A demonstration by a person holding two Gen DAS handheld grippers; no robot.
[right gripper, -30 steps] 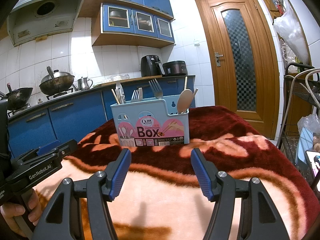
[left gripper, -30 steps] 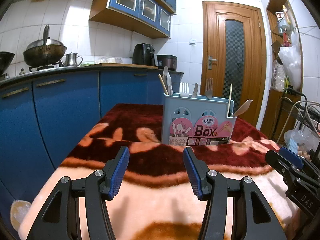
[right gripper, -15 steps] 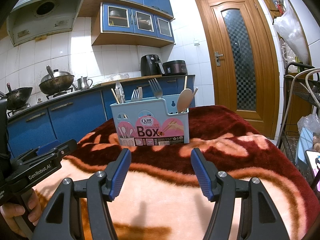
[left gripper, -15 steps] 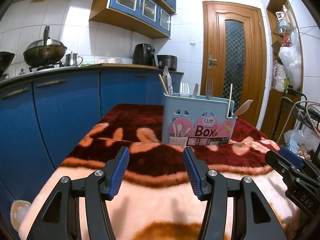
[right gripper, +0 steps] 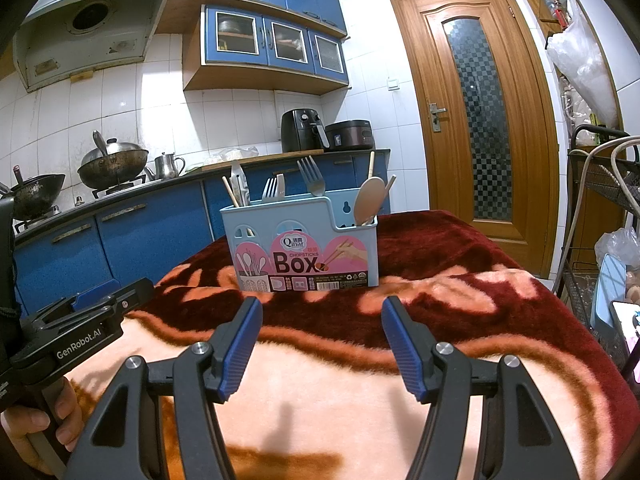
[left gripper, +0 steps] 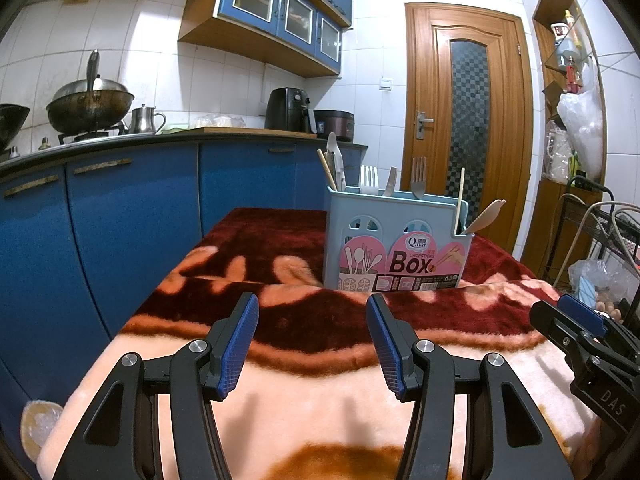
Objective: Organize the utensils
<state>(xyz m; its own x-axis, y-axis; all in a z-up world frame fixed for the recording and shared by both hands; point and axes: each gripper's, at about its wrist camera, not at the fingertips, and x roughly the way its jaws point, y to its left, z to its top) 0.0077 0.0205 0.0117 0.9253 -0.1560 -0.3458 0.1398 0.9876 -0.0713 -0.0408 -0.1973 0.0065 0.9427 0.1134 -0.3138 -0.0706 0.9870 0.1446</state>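
A light blue utensil box (left gripper: pixel 396 240) with a pink "Box" label stands upright on a red and peach blanket (left gripper: pixel 312 396); it also shows in the right wrist view (right gripper: pixel 304 248). It holds forks (left gripper: pixel 418 178), chopsticks (left gripper: pixel 326 168) and a wooden spoon (right gripper: pixel 370 200), all standing upright. My left gripper (left gripper: pixel 312 344) is open and empty, low over the blanket in front of the box. My right gripper (right gripper: pixel 320 348) is open and empty, also in front of the box. Each gripper shows at the edge of the other's view.
Blue kitchen cabinets (left gripper: pixel 120 220) with a wok (left gripper: pixel 90 100), a kettle and an air fryer run along the left. A wooden door (left gripper: pixel 468 120) stands behind. A wire rack with bags (right gripper: pixel 600 240) stands to the right of the blanket.
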